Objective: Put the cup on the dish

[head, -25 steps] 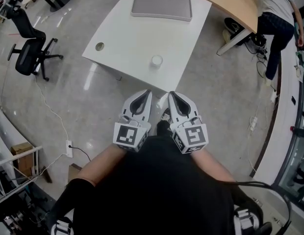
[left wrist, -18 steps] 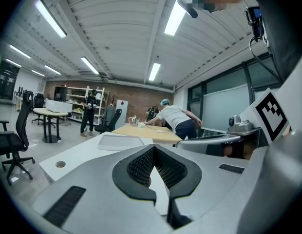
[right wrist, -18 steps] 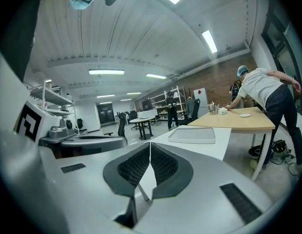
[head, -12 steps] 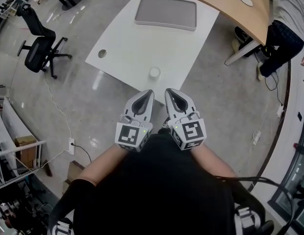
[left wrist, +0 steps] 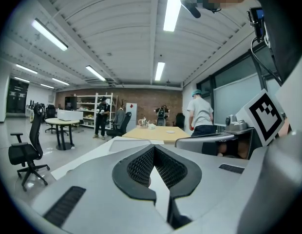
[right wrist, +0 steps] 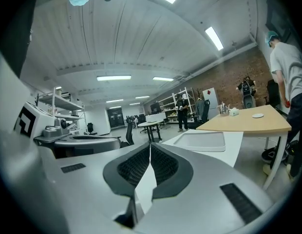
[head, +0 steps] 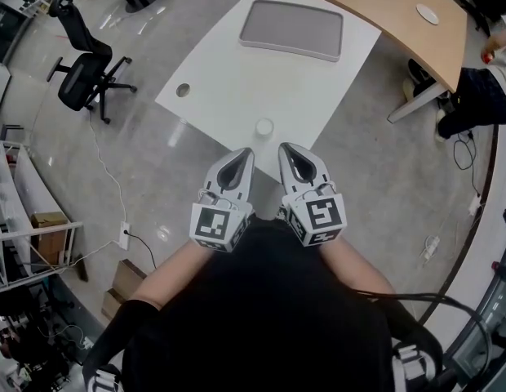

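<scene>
We find the left gripper closed: its own view shows the 2 jaw tips meeting, with nothing between them. The right gripper is in the same condition, jaws together and empty. In the head view the 2 grippers sit side by side, close to the person's body, pointing towards the near corner of a white table. Neither touches the table or anything on it.

The cup stands on that table, close to its near edge. In the head view it lies just beyond the gripper tips, roughly between them and apart from both. We cannot make it out in either gripper view.

The dish, a grey rectangular tray with rounded corners, lies at the far end of the same table, well apart from the cup. Nothing is on it. The right gripper view shows it past the jaws.

We also record 1 round hole in the tabletop near its left edge. Beyond the table is a wooden desk carrying a small plate. An office chair stands on the floor at the left, and 1 person is at the desk's right end.
</scene>
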`<state>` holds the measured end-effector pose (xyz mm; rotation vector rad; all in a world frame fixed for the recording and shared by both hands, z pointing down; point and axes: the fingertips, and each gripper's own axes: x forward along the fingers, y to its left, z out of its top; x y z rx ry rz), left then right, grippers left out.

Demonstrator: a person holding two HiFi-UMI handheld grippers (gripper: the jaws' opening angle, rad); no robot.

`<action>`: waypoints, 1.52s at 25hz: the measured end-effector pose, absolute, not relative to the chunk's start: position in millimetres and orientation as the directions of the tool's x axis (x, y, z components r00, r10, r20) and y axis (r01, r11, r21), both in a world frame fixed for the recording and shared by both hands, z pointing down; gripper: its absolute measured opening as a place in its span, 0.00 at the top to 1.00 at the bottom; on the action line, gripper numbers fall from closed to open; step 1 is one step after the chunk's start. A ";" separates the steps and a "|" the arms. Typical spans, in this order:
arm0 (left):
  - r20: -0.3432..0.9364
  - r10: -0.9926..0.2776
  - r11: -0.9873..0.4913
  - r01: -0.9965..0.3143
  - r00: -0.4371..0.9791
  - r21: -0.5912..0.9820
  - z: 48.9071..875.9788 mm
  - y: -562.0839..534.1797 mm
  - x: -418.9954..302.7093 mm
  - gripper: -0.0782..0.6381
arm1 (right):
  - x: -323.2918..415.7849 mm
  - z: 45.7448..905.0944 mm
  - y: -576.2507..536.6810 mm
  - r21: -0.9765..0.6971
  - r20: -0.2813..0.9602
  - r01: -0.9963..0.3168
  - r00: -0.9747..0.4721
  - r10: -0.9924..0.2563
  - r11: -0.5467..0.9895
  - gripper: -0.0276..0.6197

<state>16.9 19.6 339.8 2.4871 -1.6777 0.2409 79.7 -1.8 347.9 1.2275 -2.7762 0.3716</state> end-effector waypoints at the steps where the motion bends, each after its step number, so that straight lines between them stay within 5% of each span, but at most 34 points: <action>1: 0.207 -0.907 -0.368 -0.929 0.365 0.025 340.8 18.8 13.1 0.90 | 77.3 348.7 -3.1 -0.187 0.176 -0.740 -0.673 -0.719 0.646 0.94; 21: 0.264 -0.819 -0.501 -0.859 0.510 0.104 384.5 -93.1 -56.5 0.90 | 18.9 376.9 -78.6 -0.117 0.297 -0.849 -0.525 -0.798 0.515 0.94; 38: 0.285 -0.594 -0.751 -0.646 0.752 0.141 432.3 -167.6 -51.3 0.90 | -22.7 432.6 -115.8 -0.011 0.388 -0.833 -0.514 -0.765 0.554 0.94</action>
